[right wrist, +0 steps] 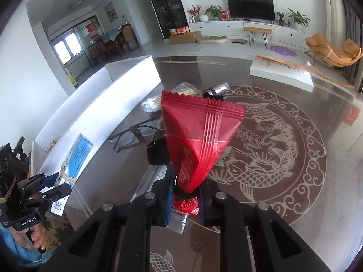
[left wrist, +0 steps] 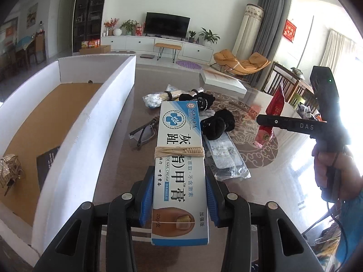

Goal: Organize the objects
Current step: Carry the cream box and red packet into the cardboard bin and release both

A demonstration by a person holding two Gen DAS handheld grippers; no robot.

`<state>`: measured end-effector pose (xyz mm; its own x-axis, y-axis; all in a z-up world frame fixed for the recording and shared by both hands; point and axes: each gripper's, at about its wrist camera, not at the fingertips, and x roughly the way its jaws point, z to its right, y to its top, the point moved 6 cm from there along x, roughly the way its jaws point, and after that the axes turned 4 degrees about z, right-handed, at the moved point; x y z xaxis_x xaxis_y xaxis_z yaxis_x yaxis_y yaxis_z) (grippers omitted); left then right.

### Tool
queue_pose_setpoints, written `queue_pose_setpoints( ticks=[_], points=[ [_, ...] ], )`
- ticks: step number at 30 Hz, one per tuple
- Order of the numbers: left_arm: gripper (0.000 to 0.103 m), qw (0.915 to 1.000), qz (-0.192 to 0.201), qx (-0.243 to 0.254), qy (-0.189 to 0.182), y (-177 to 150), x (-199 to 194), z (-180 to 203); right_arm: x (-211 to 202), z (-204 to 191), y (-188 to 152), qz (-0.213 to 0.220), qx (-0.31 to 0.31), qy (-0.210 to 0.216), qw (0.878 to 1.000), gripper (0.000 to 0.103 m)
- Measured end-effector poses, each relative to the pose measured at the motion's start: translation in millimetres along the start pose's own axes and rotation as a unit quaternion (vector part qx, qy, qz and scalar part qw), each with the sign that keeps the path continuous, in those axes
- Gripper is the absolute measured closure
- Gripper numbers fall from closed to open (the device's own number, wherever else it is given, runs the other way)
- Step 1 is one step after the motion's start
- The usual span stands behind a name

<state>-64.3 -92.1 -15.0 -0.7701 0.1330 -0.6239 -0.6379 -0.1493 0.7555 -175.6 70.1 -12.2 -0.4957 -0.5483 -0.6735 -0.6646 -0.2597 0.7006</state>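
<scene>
My left gripper is shut on a long white and blue toe nail cream box with rubber bands around it, held above the dark table beside the white cardboard box. My right gripper is shut on the tied neck of a red foil packet, lifted over the table. The left wrist view shows that red packet and the right gripper's black body at the right. The cream box also shows at the left of the right wrist view.
On the table lie glasses, a bundle of cotton swabs, black cloth items, a clear plastic sleeve and a flat white box. Inside the cardboard box sit a glittery hair clip and a dark card.
</scene>
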Motion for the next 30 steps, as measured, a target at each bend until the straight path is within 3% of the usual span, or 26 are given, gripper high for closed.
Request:
queue_pose_setpoints(
  ticks=[5,8,14,15,16,17,19,21,23,26,30],
  points=[
    [0.062,0.9975,0.045,-0.033,0.042,43.8,-46.9,-55.0,-0.1,-106.9,43.5,0.022,0.005,0.129,0.991,0.085],
    [0.062,0.9927,0.051,-0.04,0.102,53.9,-59.8,-107.0,24.1,-176.6,56.6,-0.012,0.003,0.207,0.978,0.085],
    [0.061,0.9725,0.01,-0.078,0.219,36.1,-59.4,-209.2,112.0,-276.8,44.0,-0.115,-0.022,0.238,0.964,0.083],
    [0.06,0.9687,0.002,-0.086,0.233,33.1,-58.6,-222.8,127.0,-285.2,41.0,-0.129,-0.019,0.235,0.963,0.082],
    [0.053,0.9658,-0.004,-0.093,0.242,29.3,-57.2,-233.0,139.7,-289.7,39.7,-0.135,-0.019,0.22,0.966,0.072],
    [0.043,0.9636,-0.008,-0.098,0.249,27.8,-56.6,-240.4,148.3,-290.9,40.5,-0.132,-0.02,0.199,0.971,0.055],
    [0.032,0.9599,-0.001,-0.102,0.261,26.5,-59.5,-247.0,151.0,-287.0,47.8,-0.098,-0.027,0.162,0.982,0.036],
    [0.031,0.9582,0.01,-0.097,0.269,25.6,-65.2,-244.1,140.5,-273.6,55.7,-0.052,-0.031,0.138,0.989,0.03],
    [0.03,0.9608,0.019,-0.087,0.262,25.4,-66.3,-232.0,124.0,-249.2,60.3,-0.011,-0.036,0.104,0.994,0.015],
    [0.03,0.9725,0.026,-0.069,0.221,26.1,-65.9,-198.4,96.9,-205.4,51.3,0.036,-0.048,0.041,0.997,0.012],
    [0.03,0.9919,0.039,-0.041,0.113,23.1,-61.9,-106.5,69.2,-118.3,16.2,0.042,-0.071,-0.062,0.995,0.009]
  ],
)
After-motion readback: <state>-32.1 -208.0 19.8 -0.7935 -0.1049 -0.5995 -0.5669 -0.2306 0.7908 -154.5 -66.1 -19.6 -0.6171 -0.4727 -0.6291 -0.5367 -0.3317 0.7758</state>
